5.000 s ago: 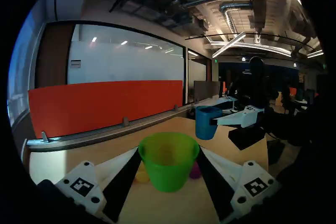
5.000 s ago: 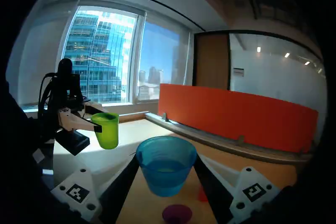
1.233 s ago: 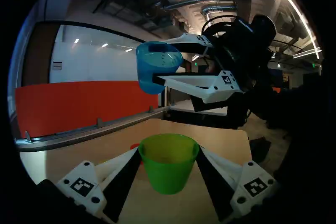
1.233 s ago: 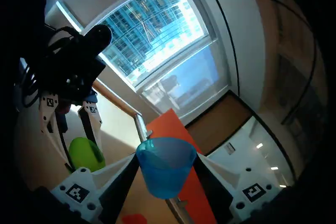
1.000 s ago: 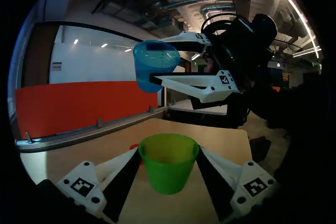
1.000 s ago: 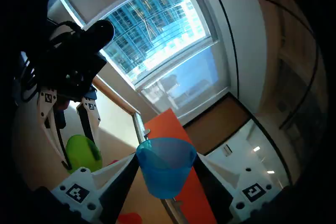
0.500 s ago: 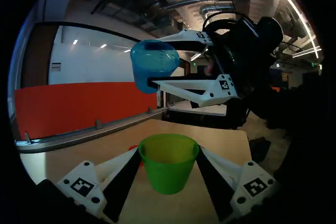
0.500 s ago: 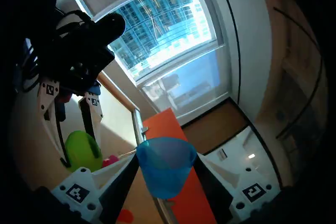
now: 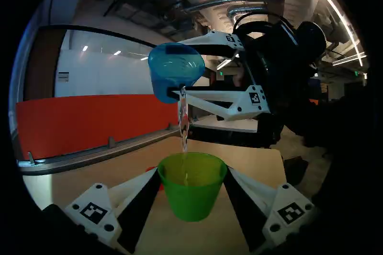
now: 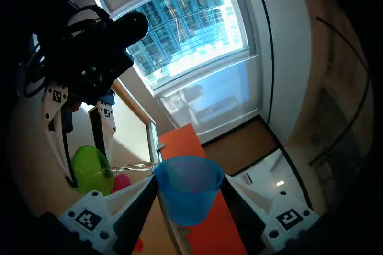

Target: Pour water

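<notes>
In the left gripper view my left gripper (image 9: 192, 193) is shut on a green cup (image 9: 192, 185), held upright above the wooden table (image 9: 119, 169). Above it my right gripper (image 9: 179, 71) holds a blue cup (image 9: 174, 71) tipped over, and a thin stream of water (image 9: 183, 123) falls from its rim into the green cup. The right gripper view has my right gripper (image 10: 189, 193) shut on the blue cup (image 10: 188, 188), with water (image 10: 131, 165) leaving its rim toward the green cup (image 10: 91, 169), which sits between the left gripper (image 10: 79, 159) fingers.
An orange divider panel (image 9: 91, 118) runs along the table's far side, with a glass wall behind it. A small red object (image 9: 152, 170) lies on the table behind the green cup, and a pink object (image 10: 119, 181) beside it. A large window (image 10: 191, 30) stands beyond.
The blue cup has tipped further over the last second. Water now streams from its rim into the green cup, where none fell before. The green cup has stayed still.
</notes>
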Available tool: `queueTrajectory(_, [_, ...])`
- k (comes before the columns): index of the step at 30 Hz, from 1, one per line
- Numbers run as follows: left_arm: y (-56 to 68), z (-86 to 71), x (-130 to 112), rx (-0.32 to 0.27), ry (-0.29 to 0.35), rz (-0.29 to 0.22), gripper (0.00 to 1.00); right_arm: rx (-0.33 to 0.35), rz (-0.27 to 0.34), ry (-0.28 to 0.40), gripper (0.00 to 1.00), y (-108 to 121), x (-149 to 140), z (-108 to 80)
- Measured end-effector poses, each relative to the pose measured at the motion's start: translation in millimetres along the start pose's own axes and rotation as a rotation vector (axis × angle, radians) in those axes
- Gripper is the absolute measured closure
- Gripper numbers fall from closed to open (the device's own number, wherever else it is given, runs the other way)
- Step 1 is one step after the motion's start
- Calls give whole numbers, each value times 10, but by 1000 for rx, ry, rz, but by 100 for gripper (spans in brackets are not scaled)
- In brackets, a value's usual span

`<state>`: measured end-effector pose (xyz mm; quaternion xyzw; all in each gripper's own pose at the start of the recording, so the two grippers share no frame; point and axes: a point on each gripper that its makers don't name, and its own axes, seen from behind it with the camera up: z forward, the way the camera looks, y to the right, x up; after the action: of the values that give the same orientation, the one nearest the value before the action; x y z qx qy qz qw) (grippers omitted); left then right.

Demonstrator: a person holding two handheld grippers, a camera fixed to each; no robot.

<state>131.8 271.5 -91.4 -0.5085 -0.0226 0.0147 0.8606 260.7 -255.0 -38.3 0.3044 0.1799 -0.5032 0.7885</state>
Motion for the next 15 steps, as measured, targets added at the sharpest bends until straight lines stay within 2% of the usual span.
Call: queueTrajectory(15, [10, 15, 11, -1, 1, 2, 13, -23, -57, -3, 9, 73, -10, -21])
